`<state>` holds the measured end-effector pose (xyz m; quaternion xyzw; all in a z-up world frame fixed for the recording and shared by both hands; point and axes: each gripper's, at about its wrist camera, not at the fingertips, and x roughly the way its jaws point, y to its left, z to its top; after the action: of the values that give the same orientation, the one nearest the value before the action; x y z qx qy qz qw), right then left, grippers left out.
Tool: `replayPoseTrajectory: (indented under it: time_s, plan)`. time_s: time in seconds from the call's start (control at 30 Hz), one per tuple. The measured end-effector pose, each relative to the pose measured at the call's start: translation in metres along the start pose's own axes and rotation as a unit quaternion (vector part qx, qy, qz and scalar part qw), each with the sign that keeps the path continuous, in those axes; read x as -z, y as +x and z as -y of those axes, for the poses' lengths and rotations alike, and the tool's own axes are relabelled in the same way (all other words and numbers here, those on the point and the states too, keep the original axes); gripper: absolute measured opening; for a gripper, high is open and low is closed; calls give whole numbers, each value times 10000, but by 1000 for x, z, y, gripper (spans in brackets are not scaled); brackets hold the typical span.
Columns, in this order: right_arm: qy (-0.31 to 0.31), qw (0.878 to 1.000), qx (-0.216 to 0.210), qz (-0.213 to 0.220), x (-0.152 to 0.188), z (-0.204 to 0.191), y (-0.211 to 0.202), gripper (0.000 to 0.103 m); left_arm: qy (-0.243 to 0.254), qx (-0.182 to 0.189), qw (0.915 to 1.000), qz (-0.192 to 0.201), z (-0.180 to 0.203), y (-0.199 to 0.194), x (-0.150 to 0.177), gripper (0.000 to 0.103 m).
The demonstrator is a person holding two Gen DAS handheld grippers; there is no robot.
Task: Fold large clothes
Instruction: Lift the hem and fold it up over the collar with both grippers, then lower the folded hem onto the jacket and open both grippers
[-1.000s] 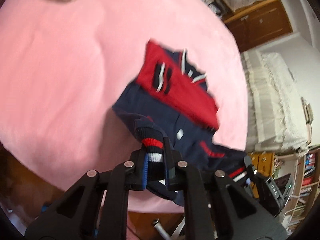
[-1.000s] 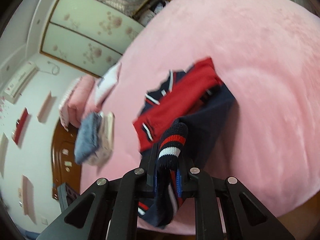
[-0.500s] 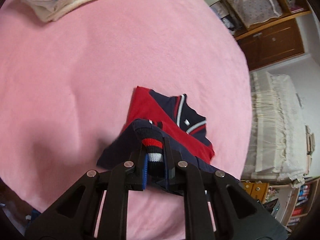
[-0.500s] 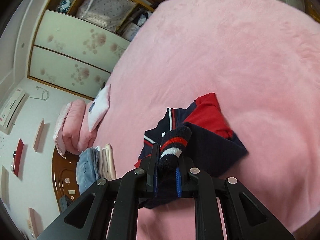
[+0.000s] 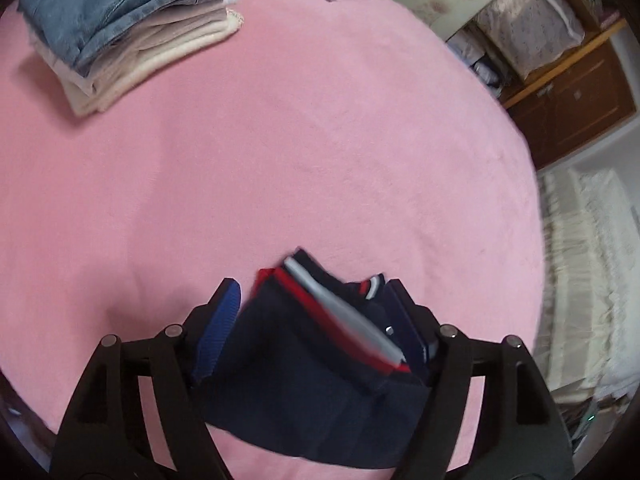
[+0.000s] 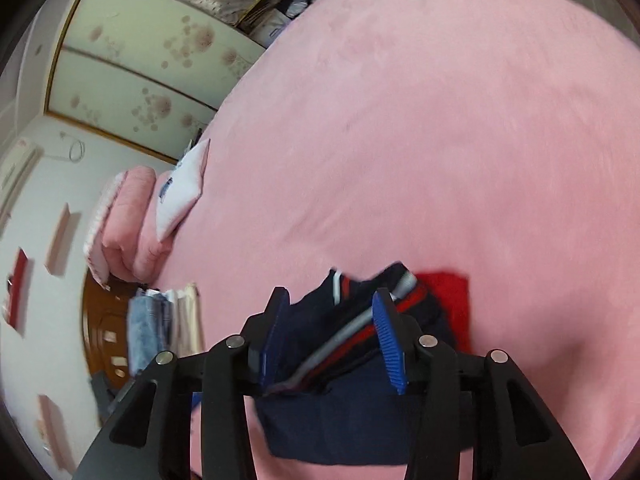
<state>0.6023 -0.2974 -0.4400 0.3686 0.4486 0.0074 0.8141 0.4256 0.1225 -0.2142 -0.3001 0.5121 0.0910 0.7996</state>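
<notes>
Navy-and-red knit jacket (image 5: 312, 364) now released — half a second back each gripper was pinched on a striped ribbed hem band; now both sets of jaws spread wide, cloth lying loose between them. Left gripper (image 5: 316, 320) fingers apart, blue pad (image 5: 218, 332) bare on one side. Right gripper (image 6: 332, 332) likewise parted, both blue pads (image 6: 390, 344) showing, nothing clamped. Hem carried up over the chest and dropped, so this fold looks laid; judged near the end for this garment, perhaps a smoothing pass or a move to the stack left.

Jacket lies on the pink blanket (image 5: 280, 160) at its near edge, directly under both tools. Compact bundle, navy panel on top, red and white-grey stripe running diagonally across, red panel peeking out at one side in the right view (image 6: 448, 300). Edges blurred with motion, so neatness of the fold hard to read. Stack of folded clothes (image 5: 128, 28) — denim on top, cream beneath — well apart at the far corner.
</notes>
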Motion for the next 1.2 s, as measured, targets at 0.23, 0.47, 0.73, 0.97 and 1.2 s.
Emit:
replayPoseTrajectory:
  time_s: [0.23,0.47,0.73,0.97,1.2]
  plan:
    - [-668,9913,759,-839,13,16,28,52,358,-566,9941,-853,-33,30,34,71]
    - [-1206,9707,1497,-1442,60,36,40,46,930,-1004,9757,-1712,-48,61,77,68]
    - [-1651,9677,1425,-1269,83,39,22,11,1523,-1017,9622,-2016,-40,70,98,30]
    - [-1296,9646,1923,-1255,109,51,21,5,1433,-1005,9651,-1949,-47,64,108,22]
    - [-1823,9546,2307,-486,113,20,-8,6,2120,-1845,9466,-1577,-35,32,116,22]
